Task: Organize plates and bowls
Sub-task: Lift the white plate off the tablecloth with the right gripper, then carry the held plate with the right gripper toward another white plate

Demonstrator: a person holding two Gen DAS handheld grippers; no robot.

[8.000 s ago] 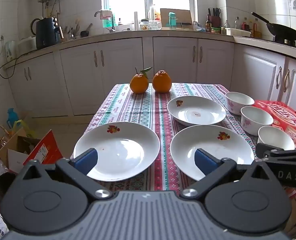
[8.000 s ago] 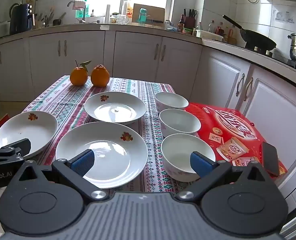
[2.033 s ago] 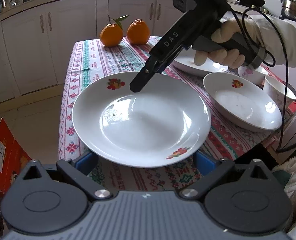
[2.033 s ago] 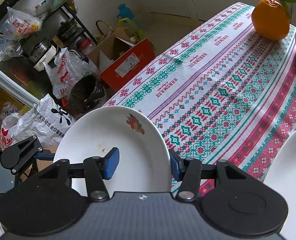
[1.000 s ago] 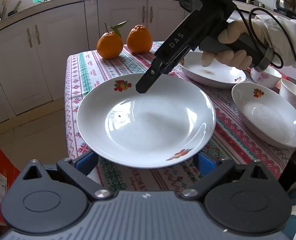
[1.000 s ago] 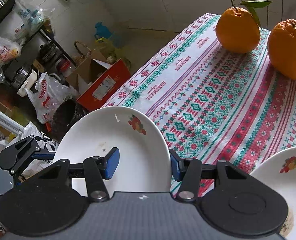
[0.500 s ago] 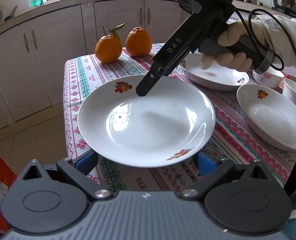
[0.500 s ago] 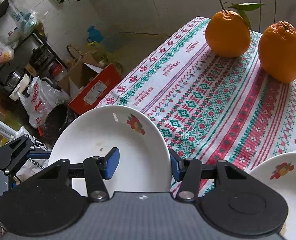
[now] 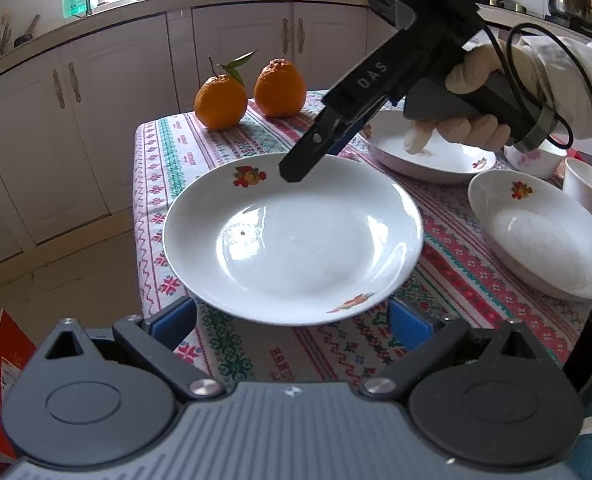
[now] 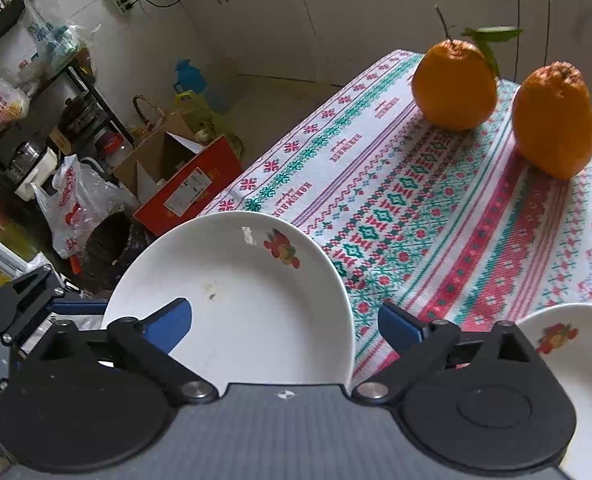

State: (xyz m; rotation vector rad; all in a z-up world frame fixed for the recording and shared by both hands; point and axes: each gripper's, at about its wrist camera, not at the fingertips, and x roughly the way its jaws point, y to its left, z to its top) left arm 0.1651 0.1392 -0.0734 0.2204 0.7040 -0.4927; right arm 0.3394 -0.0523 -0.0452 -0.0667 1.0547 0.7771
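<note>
Plate (image 9: 291,240) with fruit prints fills the middle of the left view, on the tablecloth (image 9: 448,264). The right gripper (image 10: 283,320) is spreading its jaws over the plate's far rim, gripping nothing. The left gripper (image 9: 291,316) is wide open around the near rim, pads apart from it.

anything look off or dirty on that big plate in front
The big plate has a small dark speck left of centre and a faint brownish smear round it in the right wrist view. A pale patch sits near its fruit print. The plate also overhangs the table edge. No cracks or spills show.
</note>
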